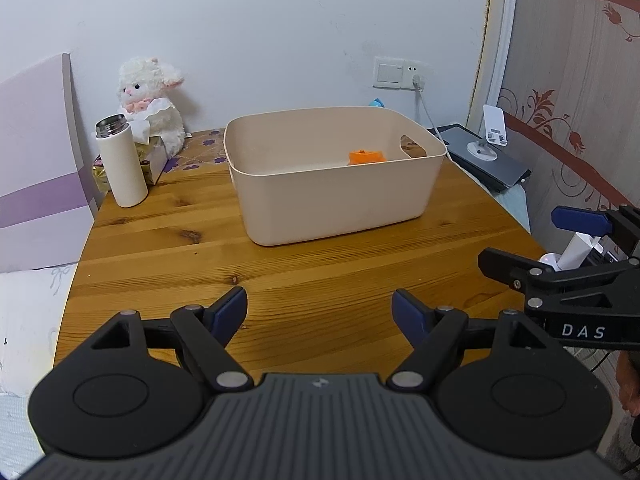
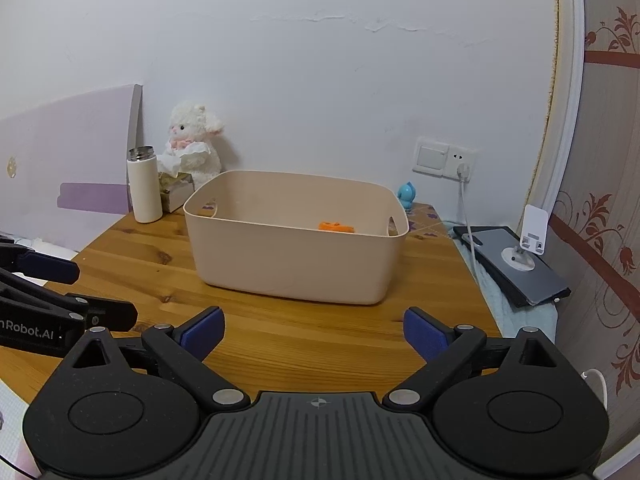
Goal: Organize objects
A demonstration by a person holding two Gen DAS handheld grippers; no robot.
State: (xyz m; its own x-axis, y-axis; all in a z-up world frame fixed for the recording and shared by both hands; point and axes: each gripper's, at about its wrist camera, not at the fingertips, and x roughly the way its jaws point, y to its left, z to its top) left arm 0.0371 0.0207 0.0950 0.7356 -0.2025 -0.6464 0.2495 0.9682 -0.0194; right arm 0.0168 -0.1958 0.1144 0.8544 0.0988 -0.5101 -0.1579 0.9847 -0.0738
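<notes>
A beige plastic bin stands on the wooden table, and it shows in the right wrist view too. A small orange object lies inside it near the right wall, also seen from the right. My left gripper is open and empty over the table's front, well short of the bin. My right gripper is open and empty, also in front of the bin. Each gripper appears at the edge of the other's view: the right one, the left one.
A white thermos, a tissue box and a white plush lamb stand at the back left. A small blue figure sits behind the bin. A phone stand on a dark tablet lies at the right, with a wall socket and cable.
</notes>
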